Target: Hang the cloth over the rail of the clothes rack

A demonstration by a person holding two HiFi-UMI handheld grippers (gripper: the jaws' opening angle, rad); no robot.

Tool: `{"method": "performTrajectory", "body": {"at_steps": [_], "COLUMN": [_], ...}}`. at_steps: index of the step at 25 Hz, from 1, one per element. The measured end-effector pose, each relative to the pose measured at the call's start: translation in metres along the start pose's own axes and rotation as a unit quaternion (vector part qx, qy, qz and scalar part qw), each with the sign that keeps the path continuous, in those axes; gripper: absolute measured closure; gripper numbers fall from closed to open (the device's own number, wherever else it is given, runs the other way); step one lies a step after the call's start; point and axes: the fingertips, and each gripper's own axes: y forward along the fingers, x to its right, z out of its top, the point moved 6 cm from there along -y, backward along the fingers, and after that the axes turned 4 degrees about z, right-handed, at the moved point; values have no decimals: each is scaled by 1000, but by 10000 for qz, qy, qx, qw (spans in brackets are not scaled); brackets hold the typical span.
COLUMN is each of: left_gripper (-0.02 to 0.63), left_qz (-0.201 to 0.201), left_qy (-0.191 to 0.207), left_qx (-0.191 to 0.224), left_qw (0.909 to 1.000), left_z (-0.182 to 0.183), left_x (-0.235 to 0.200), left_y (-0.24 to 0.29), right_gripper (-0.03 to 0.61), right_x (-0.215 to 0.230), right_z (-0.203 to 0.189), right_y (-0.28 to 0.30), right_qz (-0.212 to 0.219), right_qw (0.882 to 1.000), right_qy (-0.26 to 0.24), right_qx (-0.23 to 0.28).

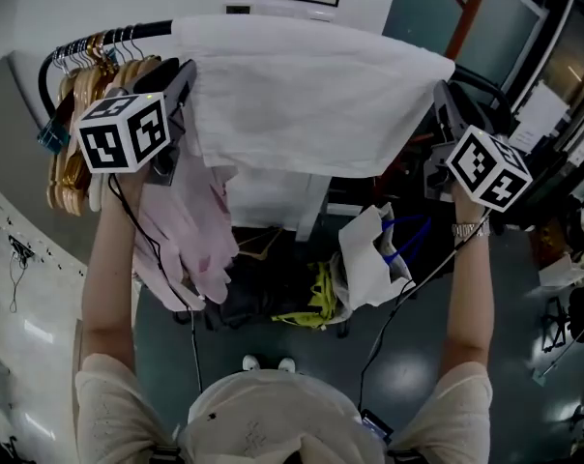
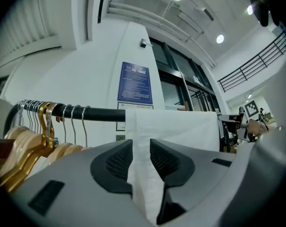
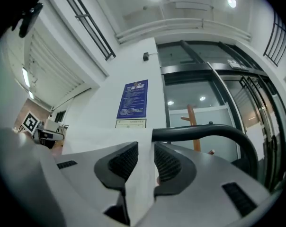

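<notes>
White cloth (image 1: 311,95) draped over black rail (image 2: 98,113) beside wooden hangers (image 2: 24,148), with left gripper (image 2: 141,150) and right gripper (image 3: 146,152) each clamped on a cloth edge.

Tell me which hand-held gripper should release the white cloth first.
Left, probably: the left hand-held gripper pinches the white fabric cloth where it drapes the straight black metal rail beside wooden hangers. The right hand-held gripper holds it near the rail's bend, where it might slip.
</notes>
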Motion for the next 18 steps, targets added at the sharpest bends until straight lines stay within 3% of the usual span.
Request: {"method": "performTrajectory", "body": {"at_steps": [5, 7, 11, 15, 18], "left_gripper": [514, 515, 600, 598, 588], "left_qz": [-237, -316, -123, 125, -132], "left_qy": [-129, -204, -342, -238, -254], "left_qx": [-24, -85, -90, -47, -241], "left_qw": [9996, 9993, 9993, 9996, 9993], "left_z": [13, 16, 22, 23, 17], "left_x": [-1, 0, -5, -8, -3], "left_y": [8, 12, 14, 10, 14], "right_gripper": [486, 540, 557, 557, 557], "right_x": [6, 4, 3, 2, 4], "right_z": [3, 6, 13, 18, 12], "right_y": [14, 13, 11, 9, 10], "right_qz": [329, 311, 324, 358, 354], "right_qw": [9985, 9984, 9986, 9981, 9981], "right_qy": [439, 480, 428, 493, 504], "right_qx": [-69, -14, -38, -36, -94]}}
